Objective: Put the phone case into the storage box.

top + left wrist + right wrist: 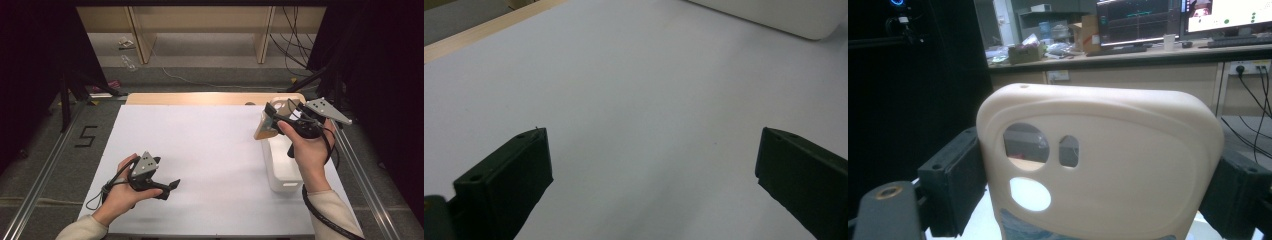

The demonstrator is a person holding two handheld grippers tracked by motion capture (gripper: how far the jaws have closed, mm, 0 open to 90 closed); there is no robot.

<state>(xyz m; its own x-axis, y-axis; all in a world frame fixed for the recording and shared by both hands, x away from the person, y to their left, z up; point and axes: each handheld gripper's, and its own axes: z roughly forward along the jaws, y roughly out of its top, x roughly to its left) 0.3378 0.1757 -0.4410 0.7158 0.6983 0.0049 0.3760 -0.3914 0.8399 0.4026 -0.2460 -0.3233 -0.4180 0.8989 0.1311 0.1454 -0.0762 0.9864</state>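
Beige soft-plastic phone case (1098,160) with round camera cut-outs is pinched across its width by the right gripper (280,117), raised above the white rectangular plastic bin (282,172) at the table's (200,150) right side, judged ready for lowering in. Its long axis runs roughly upright, camera end uppermost. Left gripper (167,186) rests low over the table, jaws spread and empty.

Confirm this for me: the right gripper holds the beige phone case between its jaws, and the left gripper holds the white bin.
Not quite. The left gripper holds nothing: the left gripper view shows its jaws open over the bare white table, the white bin apart. The right gripper does hold the beige phone case.
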